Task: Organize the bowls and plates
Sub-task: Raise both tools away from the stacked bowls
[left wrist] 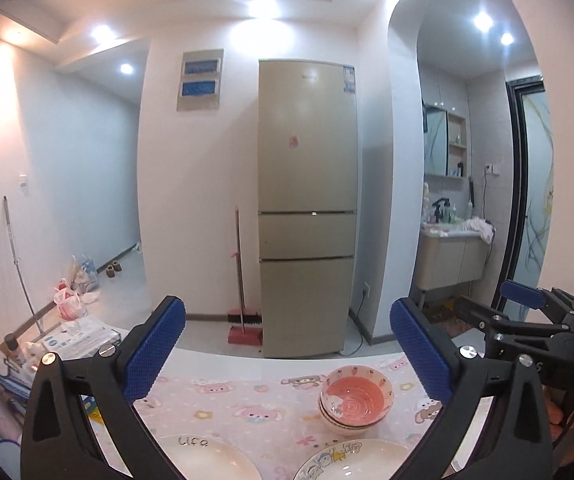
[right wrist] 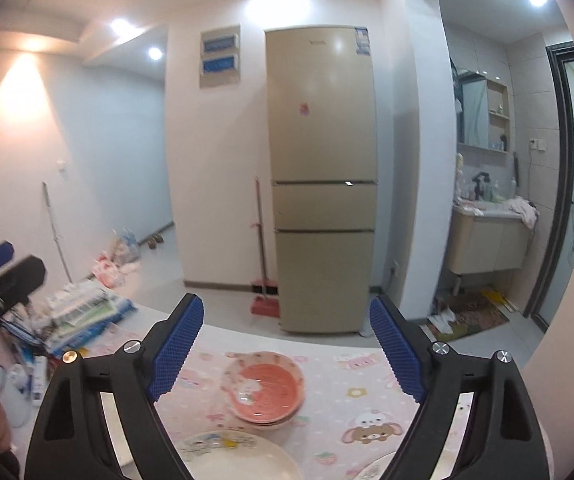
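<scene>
My left gripper (left wrist: 287,350) and right gripper (right wrist: 287,344) both hang above the table with blue pads spread wide, nothing between them. On the pink cartoon-print tablecloth (left wrist: 247,404) sits a stack of pink-lined ceramic bowls (left wrist: 355,398), nested, toward the far edge. Nearer me lie two white plates side by side: one lettered "Life" (left wrist: 207,458), one with cartoon figures (left wrist: 351,460). A tall beige refrigerator (left wrist: 307,208) stands beyond the table.
</scene>
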The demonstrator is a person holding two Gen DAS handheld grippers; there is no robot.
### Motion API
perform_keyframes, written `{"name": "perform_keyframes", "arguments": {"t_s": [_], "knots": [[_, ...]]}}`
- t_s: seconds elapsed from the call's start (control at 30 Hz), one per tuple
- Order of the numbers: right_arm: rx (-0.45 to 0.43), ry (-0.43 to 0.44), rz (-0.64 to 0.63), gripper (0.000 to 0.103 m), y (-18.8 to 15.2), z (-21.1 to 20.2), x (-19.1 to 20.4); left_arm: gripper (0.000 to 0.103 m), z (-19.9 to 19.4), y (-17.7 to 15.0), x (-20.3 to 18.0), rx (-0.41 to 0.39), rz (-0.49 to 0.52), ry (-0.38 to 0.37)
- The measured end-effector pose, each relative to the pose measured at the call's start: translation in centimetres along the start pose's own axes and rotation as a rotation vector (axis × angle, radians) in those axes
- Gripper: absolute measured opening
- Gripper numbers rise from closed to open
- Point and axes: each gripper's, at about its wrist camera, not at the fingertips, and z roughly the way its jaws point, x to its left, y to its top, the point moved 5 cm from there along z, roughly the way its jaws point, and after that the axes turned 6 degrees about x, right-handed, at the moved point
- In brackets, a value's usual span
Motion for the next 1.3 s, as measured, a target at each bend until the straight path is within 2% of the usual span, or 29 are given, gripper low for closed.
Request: {"name": "perform_keyframes", "arguments": {"t_s": [0.07,0.17,0.2,0.3,0.47,0.6,0.77,0.9,1.03,1.17,1.23,1.3], "knots": [[-0.023,0.027,0.023,0.089,0.2,-1.7,0.9,0.102,-1.4,-0.2,0.4,-0.011,0.007,0.001],[-0.071,0.065,0.046,0.103,0.5,-3.5,2.1,0.102,-3.2,-0.6,1.3,-0.029,-0.008,0.0],[-0.1,0.079,0.045,0.103,0.5,-4.0,2.6,0.102,-3.6,-0.8,1.6,-0.036,-0.019,0.004],[-0.104,0.048,0.044,0.103,-0.1,-5.2,4.1,0.102,-5.0,-1.3,3.1,-0.043,-0.048,0.015],[-0.173,0.106,0.02,0.103,-0.7,-7.7,6.2,0.102,-7.7,-3.1,5.0,-0.097,-0.061,0.047],[-0.208,0.134,0.022,0.103,-1.3,-8.6,7.6,0.102,-8.8,-4.8,5.7,-0.143,-0.023,0.13],[-0.162,0.182,0.038,0.103,-2.5,-6.9,8.6,0.102,-8.1,-7.4,6.3,-0.145,0.008,0.201],[-0.141,0.182,0.041,0.103,-3.6,-4.5,8.9,0.102,-7.1,-9.7,7.5,-0.132,-0.022,0.202],[-0.143,0.157,0.066,0.103,-4.9,-2.6,9.2,0.102,-6.6,-11.9,8.8,-0.189,-0.061,0.23],[-0.193,0.124,0.066,0.103,-6.4,-1.0,10.0,0.102,-5.5,-13.9,10.6,-0.156,-0.074,0.273],[-0.171,0.129,0.024,0.103,-7.0,0.2,10.8,0.102,-5.4,-15.1,11.7,-0.122,-0.108,0.266],[-0.165,0.183,-0.007,0.103,-7.8,1.1,11.6,0.102,-5.1,-16.1,12.7,-0.087,-0.166,0.193]]}}
